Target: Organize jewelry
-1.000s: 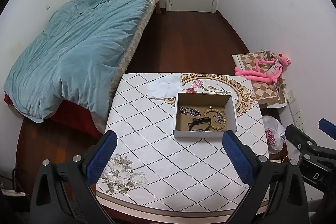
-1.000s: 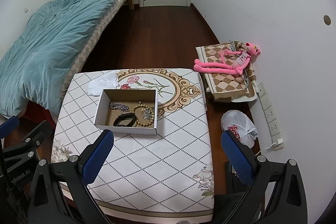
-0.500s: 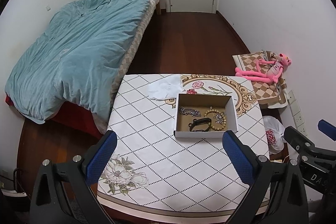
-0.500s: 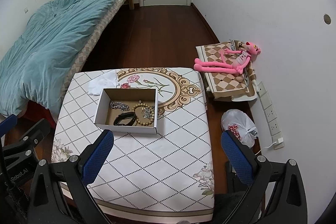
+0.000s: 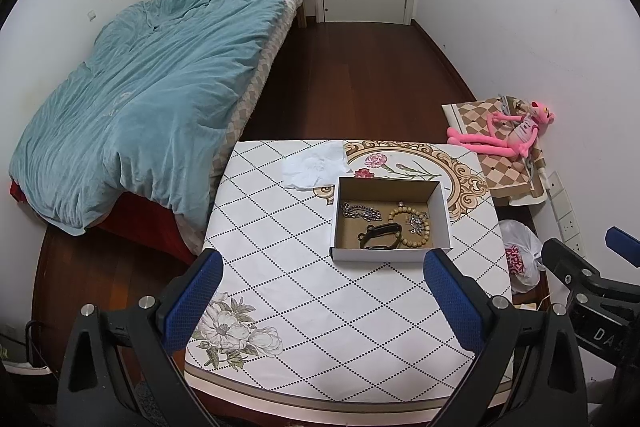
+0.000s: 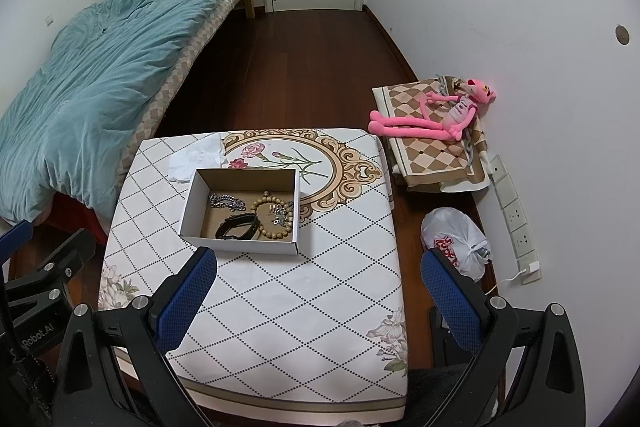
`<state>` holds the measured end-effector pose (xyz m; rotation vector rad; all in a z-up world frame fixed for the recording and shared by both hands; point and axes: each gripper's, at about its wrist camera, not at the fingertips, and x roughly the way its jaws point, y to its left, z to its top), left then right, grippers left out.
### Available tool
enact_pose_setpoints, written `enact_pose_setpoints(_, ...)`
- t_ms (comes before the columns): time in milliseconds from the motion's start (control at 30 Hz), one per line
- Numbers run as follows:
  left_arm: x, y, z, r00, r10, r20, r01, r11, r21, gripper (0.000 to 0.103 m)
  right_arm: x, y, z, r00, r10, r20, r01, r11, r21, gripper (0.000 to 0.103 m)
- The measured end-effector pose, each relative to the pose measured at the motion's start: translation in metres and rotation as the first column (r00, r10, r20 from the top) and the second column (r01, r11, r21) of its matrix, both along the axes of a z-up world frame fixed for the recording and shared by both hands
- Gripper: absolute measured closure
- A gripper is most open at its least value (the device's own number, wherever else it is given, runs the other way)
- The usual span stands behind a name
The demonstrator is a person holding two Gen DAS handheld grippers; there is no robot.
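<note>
Big bed (image 5: 132, 115) with a teal duvet is sitting way off to the left of both sets of jaws. The counter (image 5: 280, 267) with the diamond-print cloth is lying right under them. Left gripper (image 5: 320, 303) and right gripper (image 6: 318, 301) are both hovering with jaws wide apart, holding nothing. Just ahead of them the cardboard box (image 5: 390, 254) is sitting on the counter, holding a silver chain (image 5: 360, 211), a wooden bead bracelet (image 5: 410, 229) and a black band (image 5: 380, 235).

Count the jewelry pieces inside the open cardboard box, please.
4: silver chain bracelet at back left, black strap band in front, wooden bead bracelet at right, small silver charm piece on it. Smaller ones may be hidden.
</note>
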<state>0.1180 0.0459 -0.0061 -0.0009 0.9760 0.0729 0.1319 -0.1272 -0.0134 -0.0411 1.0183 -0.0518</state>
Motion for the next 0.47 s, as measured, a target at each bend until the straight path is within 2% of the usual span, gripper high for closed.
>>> enact_pose_setpoints(467, -0.0030, 0.0007, 0.0015, 1.000, -0.004, 0.008, 0.004, 1.000, -0.015, 0.001, 0.0004, -0.0002, 0.0000, 1.000, 0.000, 0.000, 0.000, 1.000, -0.001, 0.000)
